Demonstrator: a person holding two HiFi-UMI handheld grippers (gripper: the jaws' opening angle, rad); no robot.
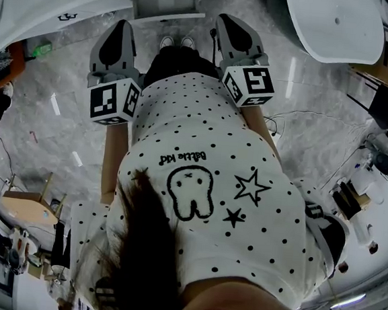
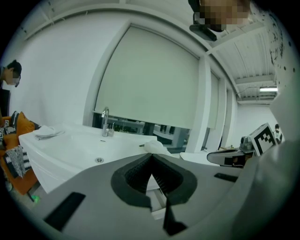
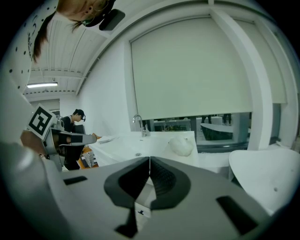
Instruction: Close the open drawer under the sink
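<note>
White ceramic sink (image 2: 70,140) with chrome tap (image 2: 105,121) stands ahead. White open drawer (image 1: 163,8) sits beyond, between my left gripper (image 2: 151,157) and right gripper (image 3: 149,160), both pressed together, empty.

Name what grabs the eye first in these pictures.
A white polka-dot shirt with a tooth drawing fills the middle of the head view. On either side of it the left gripper and right gripper point ahead, jaws shut and empty. Beyond them, in the gripper views, stands a white sink with a chrome faucet under a large window blind.
</note>
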